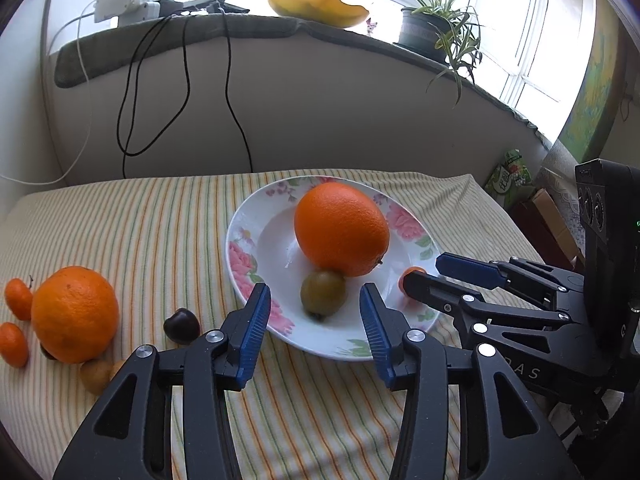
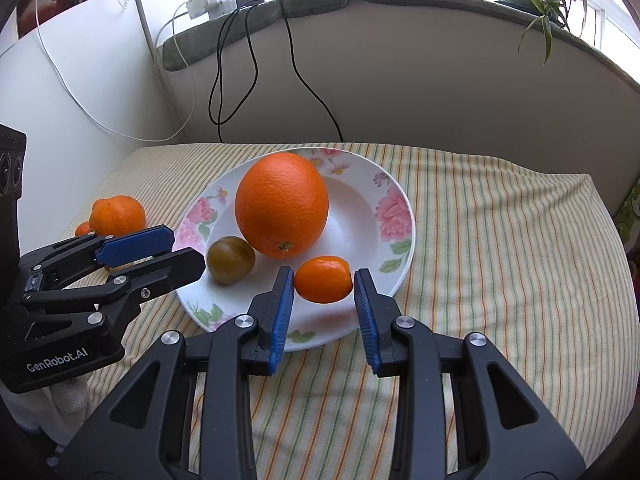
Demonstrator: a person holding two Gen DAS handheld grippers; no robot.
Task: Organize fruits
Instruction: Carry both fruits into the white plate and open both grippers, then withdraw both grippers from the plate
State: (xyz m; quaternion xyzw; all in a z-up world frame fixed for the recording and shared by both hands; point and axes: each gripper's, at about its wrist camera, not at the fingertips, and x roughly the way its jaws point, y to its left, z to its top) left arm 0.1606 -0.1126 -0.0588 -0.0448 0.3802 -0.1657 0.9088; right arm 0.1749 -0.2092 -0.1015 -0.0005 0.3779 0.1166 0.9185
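Observation:
A floral plate (image 1: 256, 236) (image 2: 384, 188) on the striped cloth holds a large orange (image 1: 341, 229) (image 2: 282, 204), a green-brown kiwi (image 1: 323, 293) (image 2: 231, 259) and a small mandarin (image 2: 324, 279). My right gripper (image 2: 323, 300) is open, its pads just either side of the mandarin, which rests on the plate. In the left wrist view it (image 1: 422, 272) comes in from the right. My left gripper (image 1: 315, 320) is open and empty at the plate's near rim, in front of the kiwi; it also shows in the right wrist view (image 2: 176, 254).
Left of the plate lie another large orange (image 1: 75, 313) (image 2: 117, 215), two mandarins (image 1: 18, 298), a dark cherry (image 1: 181, 326) and a brown fruit (image 1: 96, 376). Behind the table stands a sofa back with cables (image 1: 228, 92), a potted plant (image 1: 436, 32) and a yellow bowl (image 1: 316, 6).

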